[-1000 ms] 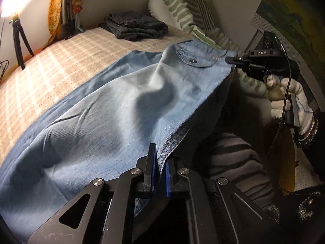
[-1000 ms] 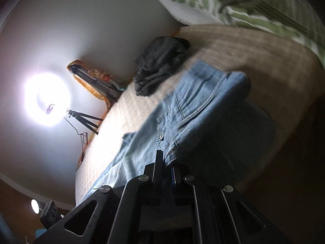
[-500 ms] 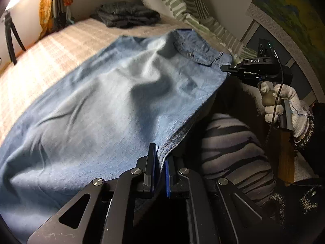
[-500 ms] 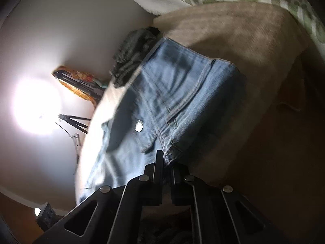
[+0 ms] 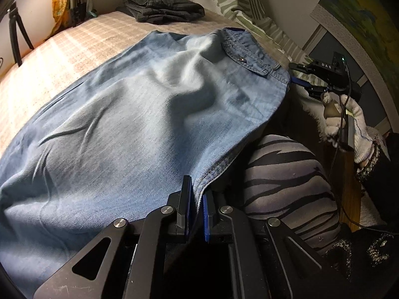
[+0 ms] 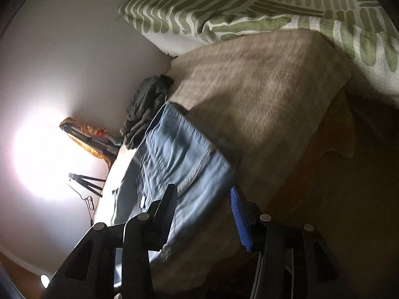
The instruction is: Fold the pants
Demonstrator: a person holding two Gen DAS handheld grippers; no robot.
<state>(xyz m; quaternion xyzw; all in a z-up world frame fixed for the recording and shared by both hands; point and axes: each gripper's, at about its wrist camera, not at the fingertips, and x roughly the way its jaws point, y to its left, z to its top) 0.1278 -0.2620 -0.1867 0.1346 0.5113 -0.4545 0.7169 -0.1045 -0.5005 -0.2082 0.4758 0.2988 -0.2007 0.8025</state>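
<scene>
bed (image 5: 82,39) bears jeans (image 5: 139,114): left gripper (image 5: 197,206) clamps them, right gripper (image 6: 204,214) just spread apart.

1. Your jeans (image 5: 139,114) run off the left wrist view's lower left edge, so their far end stays unseen.
2. Motion blur smears the denim in your right wrist view.
3. Glare from the lamp (image 6: 42,154) washes out the wall around it.
</scene>
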